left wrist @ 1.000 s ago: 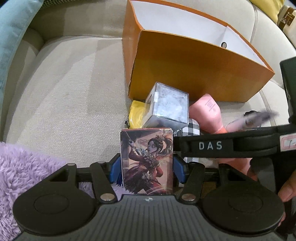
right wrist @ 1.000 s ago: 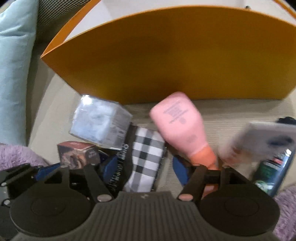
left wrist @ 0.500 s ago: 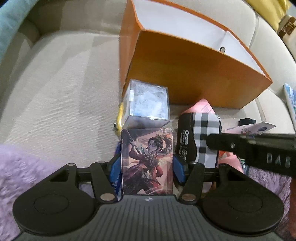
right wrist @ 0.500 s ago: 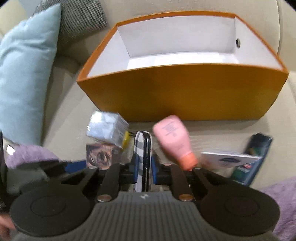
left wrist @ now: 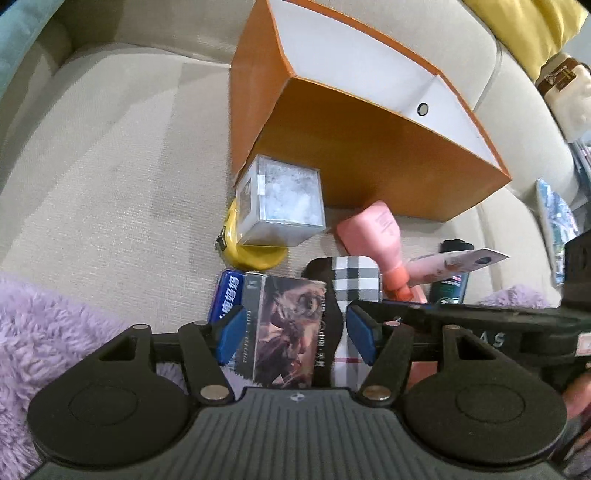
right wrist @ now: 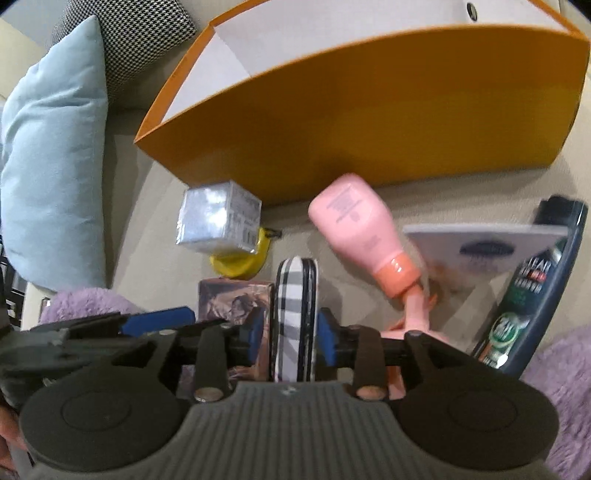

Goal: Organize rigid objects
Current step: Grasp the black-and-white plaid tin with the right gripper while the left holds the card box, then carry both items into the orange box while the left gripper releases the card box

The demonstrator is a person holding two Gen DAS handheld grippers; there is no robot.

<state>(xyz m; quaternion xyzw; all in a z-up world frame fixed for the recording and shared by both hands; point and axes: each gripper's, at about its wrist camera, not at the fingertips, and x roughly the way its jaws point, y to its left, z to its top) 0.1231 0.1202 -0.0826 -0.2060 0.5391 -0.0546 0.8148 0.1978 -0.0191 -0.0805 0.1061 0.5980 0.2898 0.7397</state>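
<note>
beige sofa seat (left wrist: 110,155), light blue cushion (right wrist: 55,155), houndstooth cushion (right wrist: 125,40), yellow cushion (left wrist: 524,29), purple fuzzy blanket (left wrist: 37,332)

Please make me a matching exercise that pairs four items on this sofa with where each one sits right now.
Things:
1. illustrated box
2. plaid case
3. silver cube
4. pink bottle

Places:
A. resting on the yellow disc
B. between the left gripper pads
C. lying on the cushion in front of the orange box
D. between the right gripper pads

Pairs: 1-B, 2-D, 3-A, 4-C
</note>
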